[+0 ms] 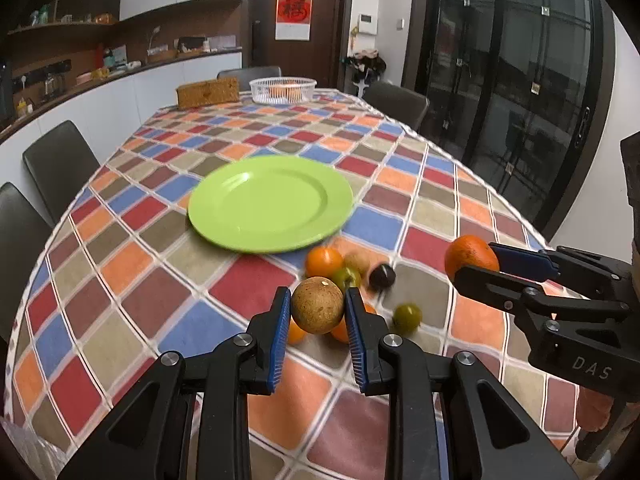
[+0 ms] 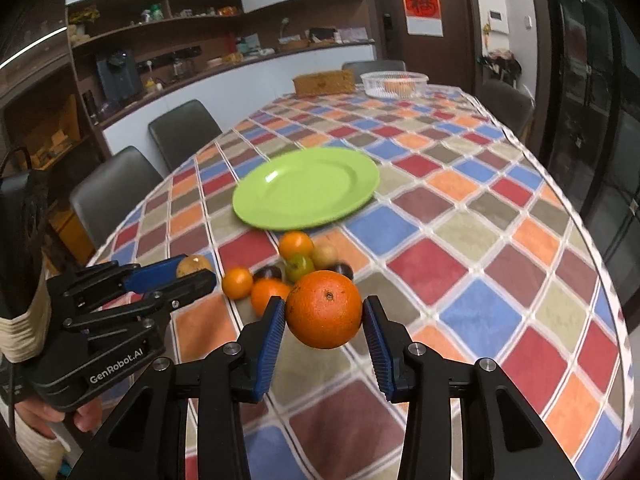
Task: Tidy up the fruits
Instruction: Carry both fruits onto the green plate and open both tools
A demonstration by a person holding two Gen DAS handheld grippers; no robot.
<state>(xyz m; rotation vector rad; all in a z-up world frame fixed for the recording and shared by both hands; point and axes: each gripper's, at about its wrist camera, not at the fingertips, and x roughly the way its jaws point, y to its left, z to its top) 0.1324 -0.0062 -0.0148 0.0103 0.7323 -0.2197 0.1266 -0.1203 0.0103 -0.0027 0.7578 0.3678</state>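
A round tan rough-skinned fruit (image 1: 318, 305) is clamped across its widest part between the blue ribbed pads of the left gripper (image 1: 318, 312) and is carried clear of the chequered multicoloured tablecloth (image 1: 132, 264). A large round orange (image 2: 324, 310) is gripped at its equator by the right gripper (image 2: 324, 316), likewise off the cloth. Both are held above the remaining pile of small fruits (image 1: 340, 268), which lies just beside the near rim of the empty lime-green round plate (image 1: 240, 216).

The orange is judged moderately heavy, firm with slight give, and its waxy peel somewhat slippery; a hold through the middle, as seen, is considered correct. The tan fruit appears light, hard-shelled and matt, so slippage is judged unlikely, though a brittle shell may crack if squeezed harder. The small dark and green fruits look smooth and prone to rolling; a centred pinch would be advised. A white mesh basket (image 1: 282, 90) stands at the far end.
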